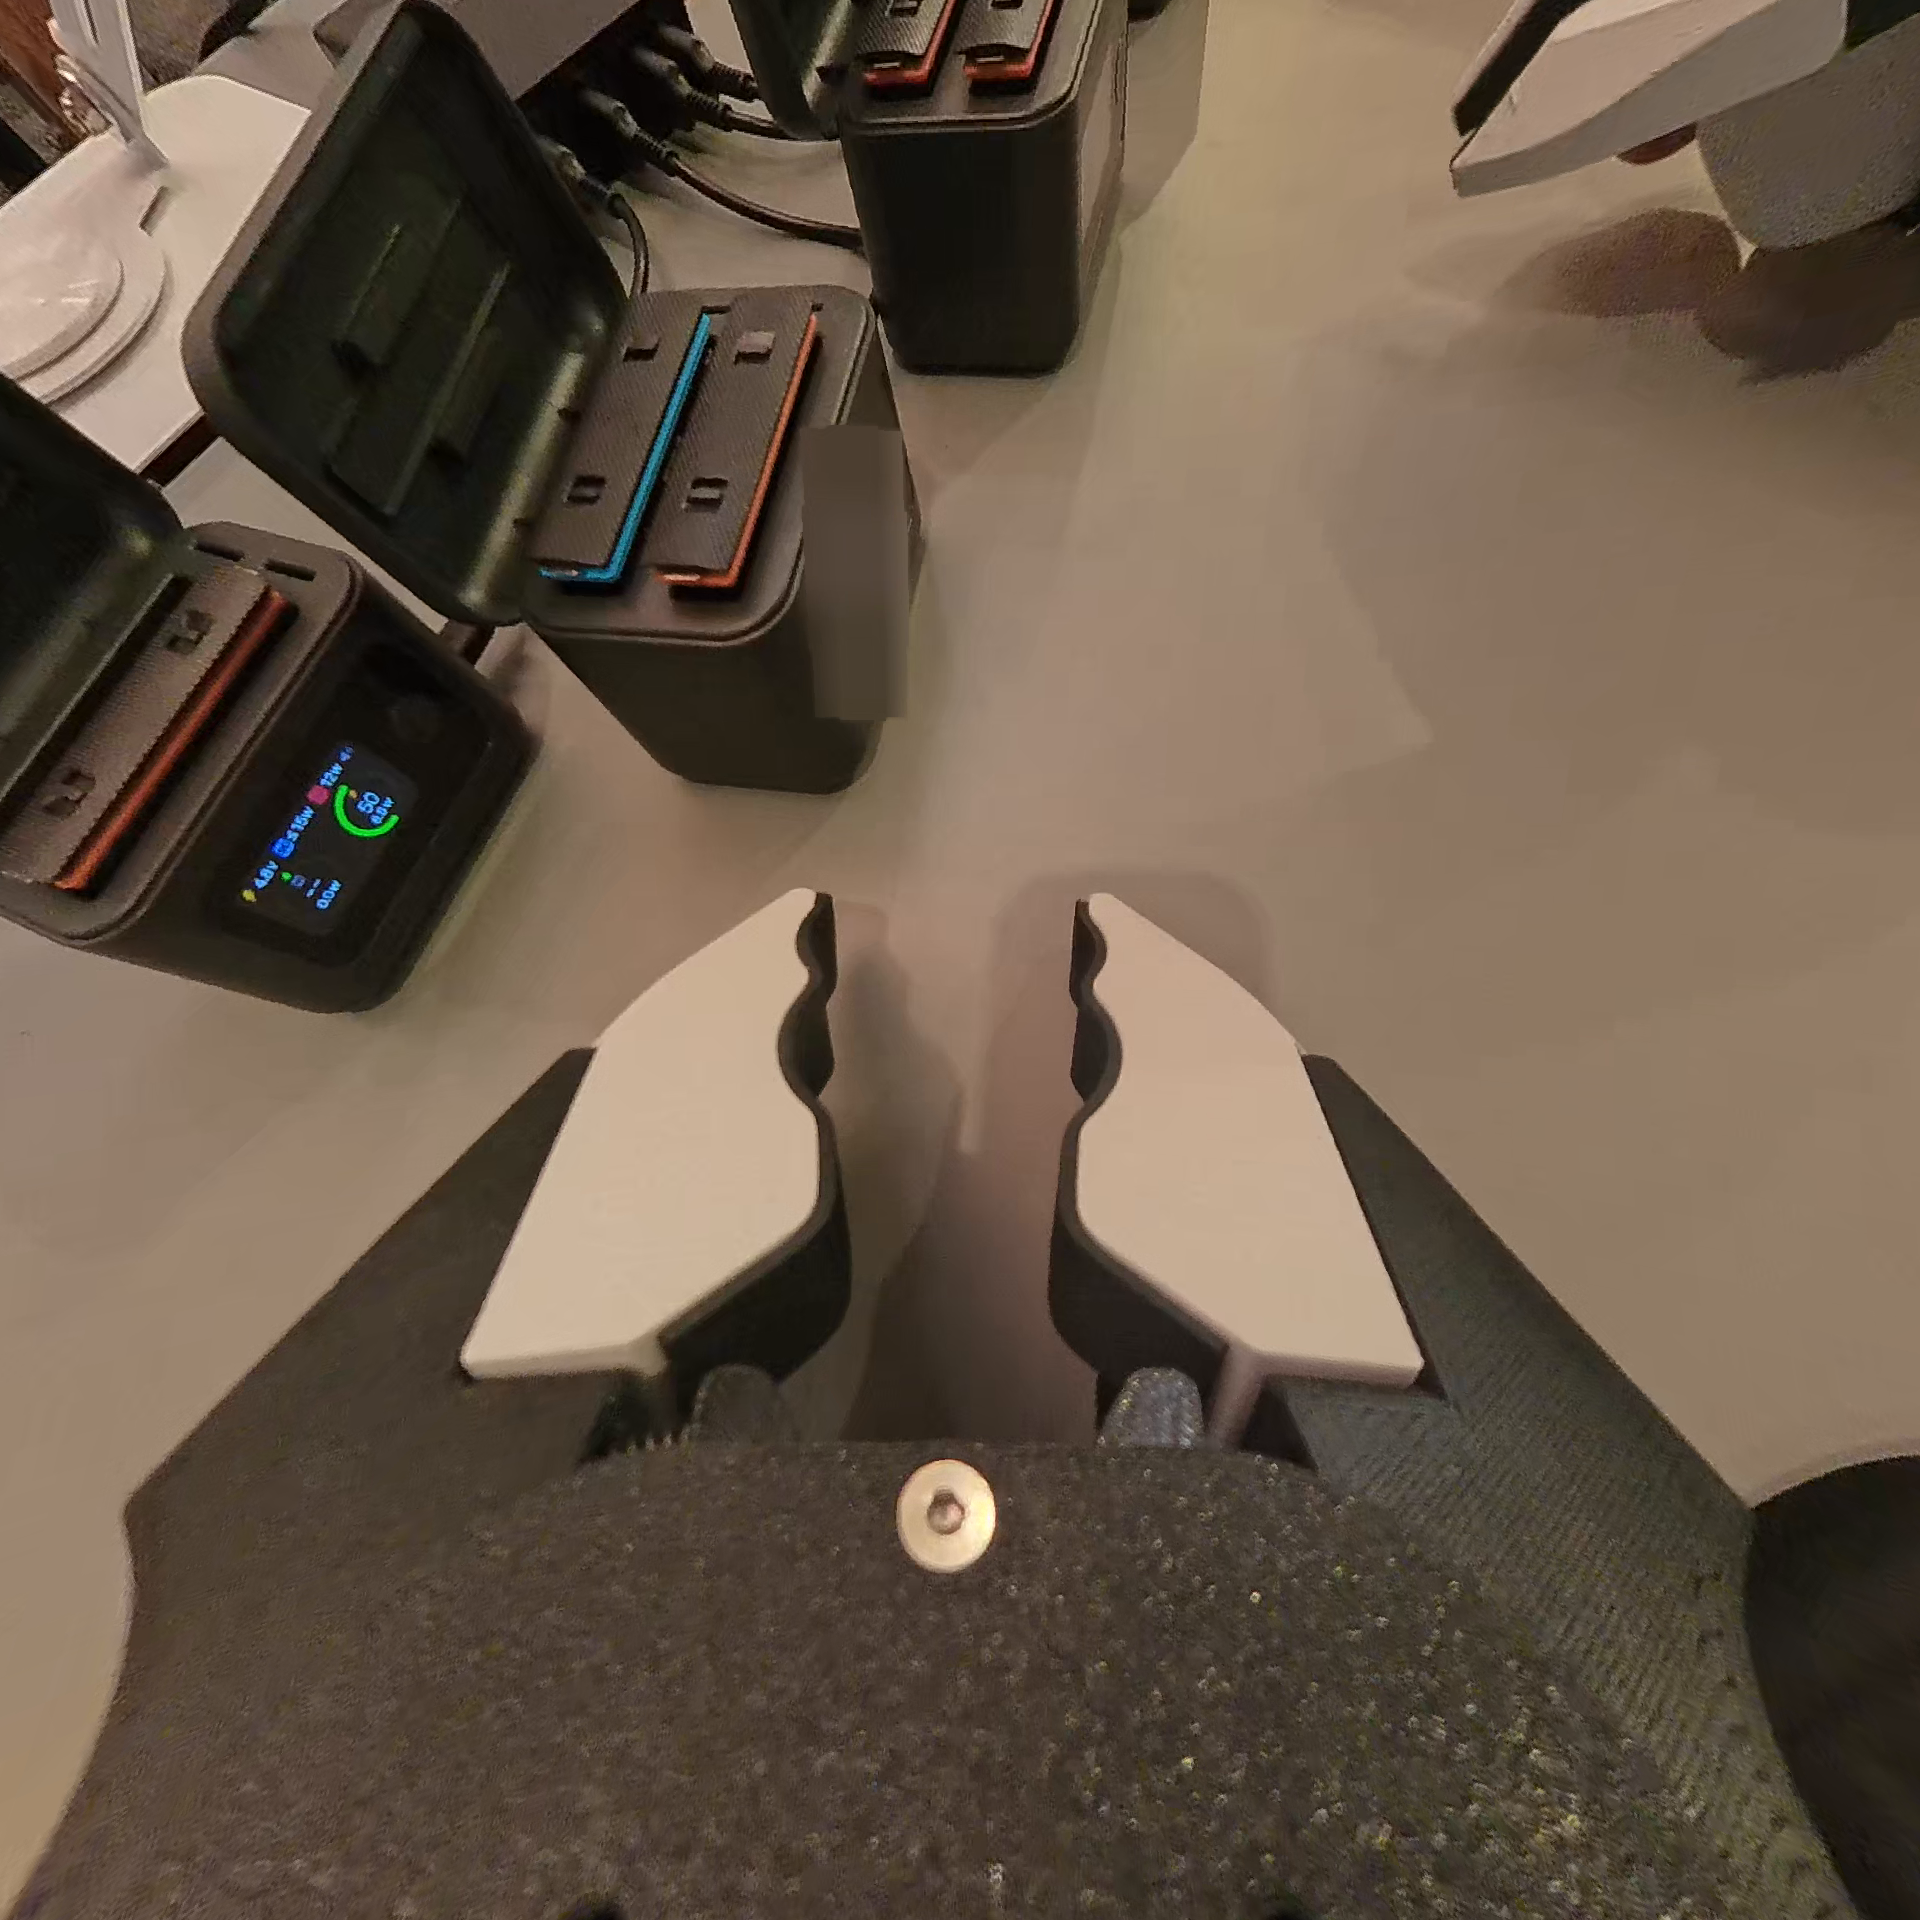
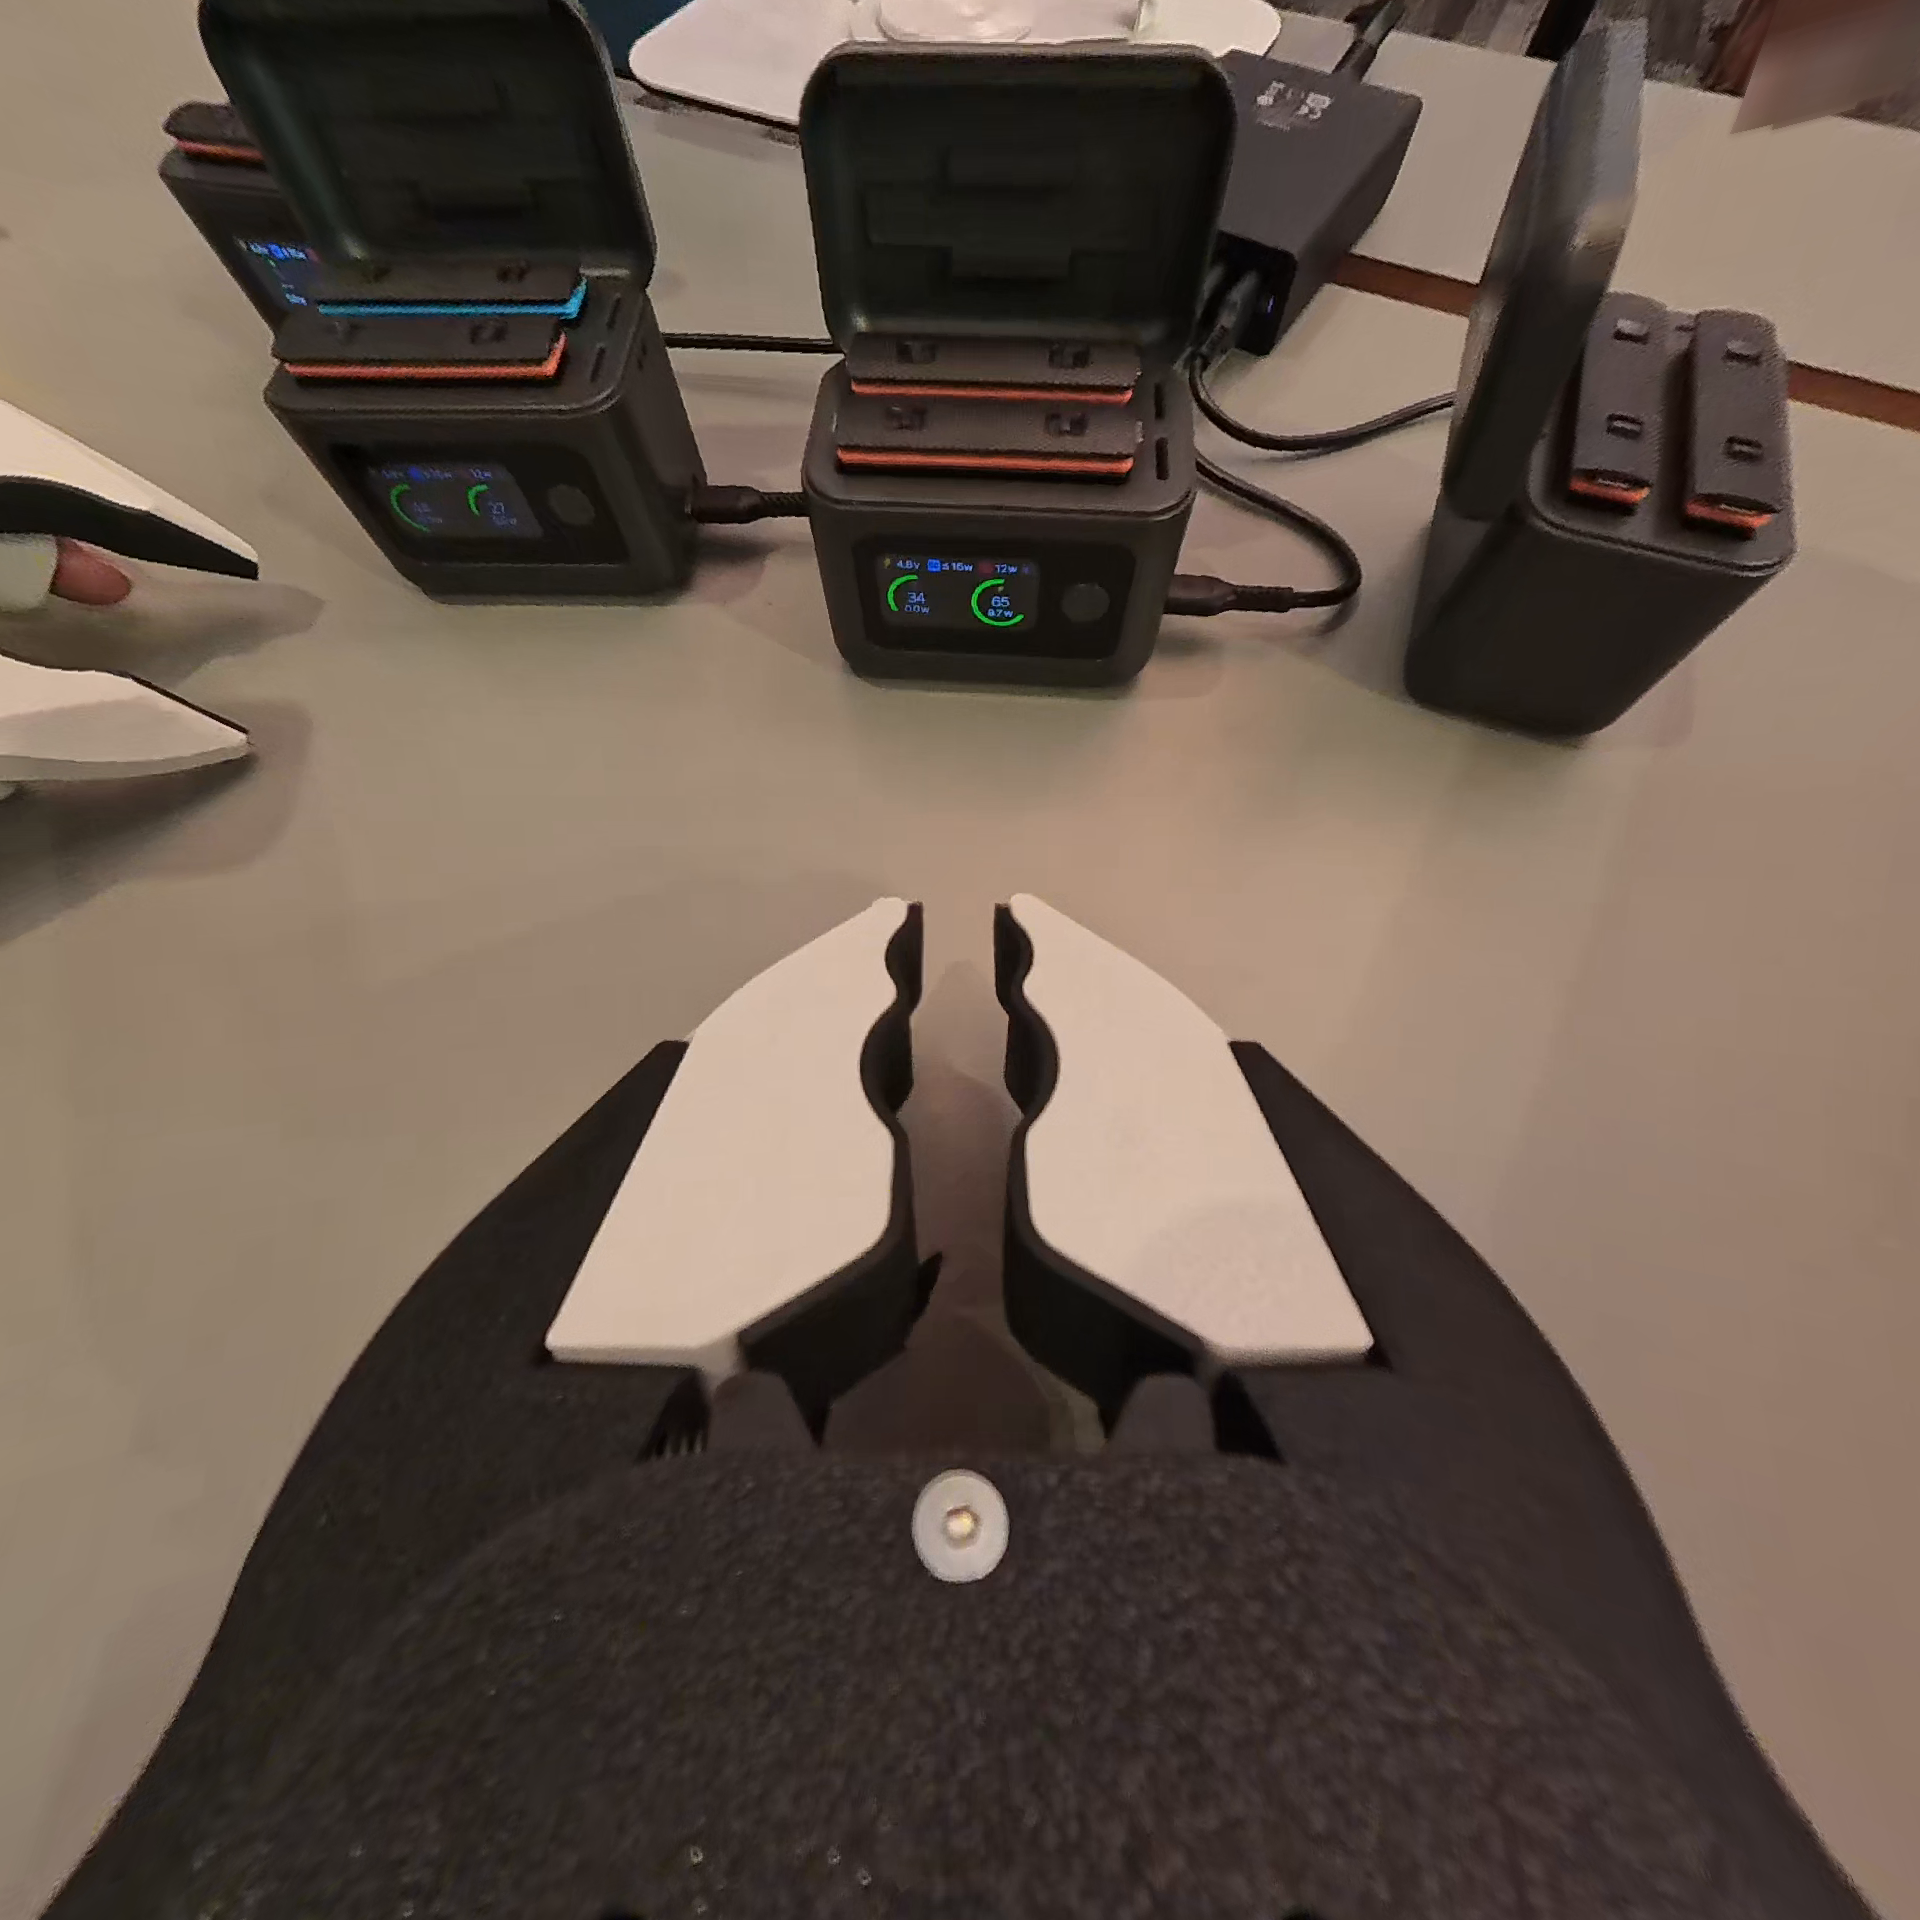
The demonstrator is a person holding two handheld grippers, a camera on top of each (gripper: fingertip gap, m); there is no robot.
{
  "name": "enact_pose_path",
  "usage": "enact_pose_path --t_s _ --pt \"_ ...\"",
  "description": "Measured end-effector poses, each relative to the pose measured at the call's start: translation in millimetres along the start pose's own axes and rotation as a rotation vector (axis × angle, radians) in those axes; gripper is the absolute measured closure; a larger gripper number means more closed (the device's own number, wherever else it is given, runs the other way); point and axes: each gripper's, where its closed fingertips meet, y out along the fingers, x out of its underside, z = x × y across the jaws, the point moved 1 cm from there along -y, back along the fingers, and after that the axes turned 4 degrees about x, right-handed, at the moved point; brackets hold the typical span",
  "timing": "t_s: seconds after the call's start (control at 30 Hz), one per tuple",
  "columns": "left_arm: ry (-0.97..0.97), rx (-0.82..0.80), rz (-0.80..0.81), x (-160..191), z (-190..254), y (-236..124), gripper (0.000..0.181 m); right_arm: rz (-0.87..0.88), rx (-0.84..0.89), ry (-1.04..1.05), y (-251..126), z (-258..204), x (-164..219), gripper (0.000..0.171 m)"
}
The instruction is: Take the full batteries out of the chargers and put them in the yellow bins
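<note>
Approaching the chargers is the step in hand; no battery is gripped. The left hand-held gripper hovers over the table, jaws parted and empty. The right hand-held gripper is empty too, jaws nearly together with a narrow gap. Batteries sit upright in the open charger straight ahead; more chargers stand beside it. Next move, likely: pick a full battery, widen the jaws, pinch its top. No yellow bin is visible. Cables run behind on the grey table.
</note>
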Motion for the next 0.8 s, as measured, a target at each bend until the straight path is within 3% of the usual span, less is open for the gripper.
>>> enact_pose_path --t_s 0.8 --pt "-0.004 0.005 -0.001 0.1 0.5 -0.4 0.138 -0.008 0.019 -0.027 1.0 1.2 2.5 0.167"
